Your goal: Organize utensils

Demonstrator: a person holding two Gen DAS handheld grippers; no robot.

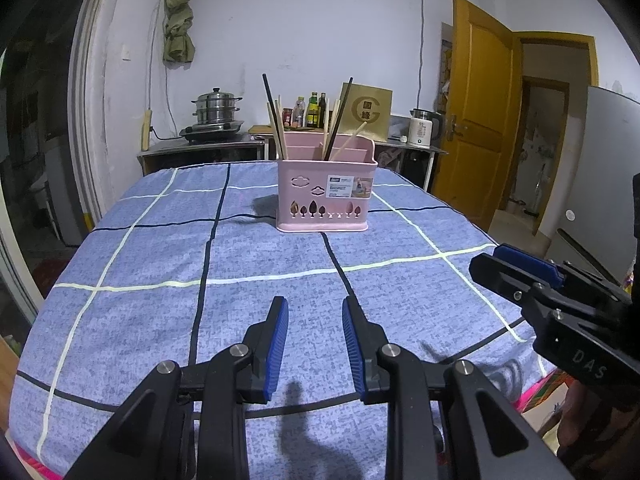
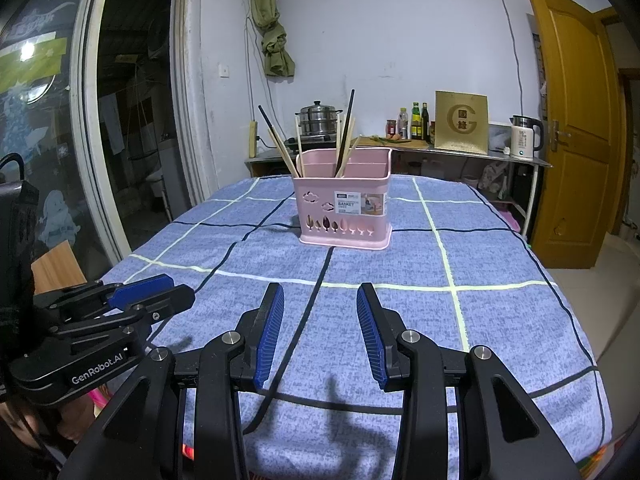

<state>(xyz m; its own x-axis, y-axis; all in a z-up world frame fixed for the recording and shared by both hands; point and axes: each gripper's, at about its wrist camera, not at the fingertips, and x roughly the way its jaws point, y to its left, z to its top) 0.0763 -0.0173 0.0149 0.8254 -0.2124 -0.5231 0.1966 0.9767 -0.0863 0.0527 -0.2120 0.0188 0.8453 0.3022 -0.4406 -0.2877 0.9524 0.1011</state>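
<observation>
A pink plastic utensil basket (image 1: 326, 196) (image 2: 344, 208) stands upright near the middle of the table, well ahead of both grippers. Several chopsticks (image 1: 280, 120) (image 2: 345, 136), dark and light wood, lean out of its compartments. My left gripper (image 1: 315, 304) hovers over the near part of the blue checked tablecloth (image 1: 160, 280) (image 2: 500, 260), open with nothing between its blue pads. My right gripper (image 2: 320, 290) is beside it, open a little wider and also empty; it shows at the right edge of the left wrist view (image 1: 492, 258). The left gripper appears at the lower left of the right wrist view (image 2: 176, 286).
A counter (image 1: 208, 148) behind the table carries a steel steamer pot (image 1: 217, 110) (image 2: 318, 120), bottles (image 2: 418, 120), a gold box (image 2: 461, 120) and a white kettle (image 2: 524, 138). A yellow door (image 2: 576, 120) is at the right. The table drops off at its near edge.
</observation>
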